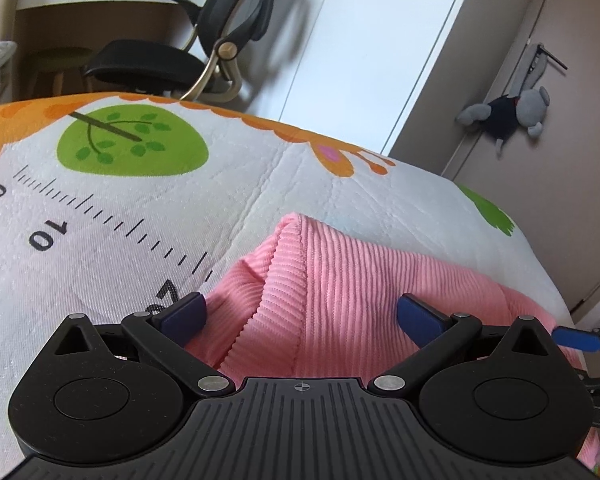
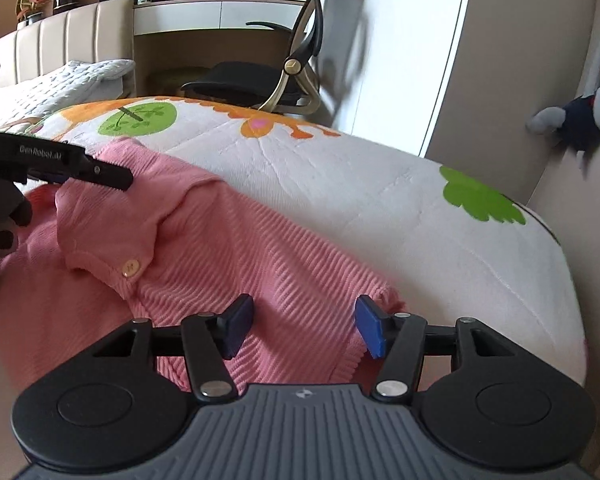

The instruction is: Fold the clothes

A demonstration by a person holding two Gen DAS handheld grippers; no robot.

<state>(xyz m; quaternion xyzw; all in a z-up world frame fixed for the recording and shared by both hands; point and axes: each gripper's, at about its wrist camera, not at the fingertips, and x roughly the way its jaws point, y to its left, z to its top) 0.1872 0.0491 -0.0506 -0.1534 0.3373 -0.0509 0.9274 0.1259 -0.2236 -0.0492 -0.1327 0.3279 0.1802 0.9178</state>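
Observation:
A pink ribbed knit cardigan [image 2: 228,248] lies on a white printed bed cover [image 2: 380,184], with a folded flap and a pale button [image 2: 130,268] on top. My right gripper [image 2: 304,330] stands open over the cardigan's near right edge; the knit lies between its blue pads, which do not press it. My left gripper [image 1: 302,318] is open wide above a raised fold of the pink knit [image 1: 340,272]. Over the cardigan's left part, the right wrist view shows the left gripper [image 2: 80,168] from the side. A blue fingertip [image 1: 576,338] of the right gripper shows at the left wrist view's right edge.
The bed cover carries a ruler print [image 1: 100,216] and green tree shapes [image 1: 132,140]. Beyond the bed stand a black office chair [image 1: 172,64], a desk [image 2: 212,16] and a white wardrobe [image 1: 360,40]. A grey plush toy [image 1: 508,112] hangs on the door. The bed's edge drops off at right.

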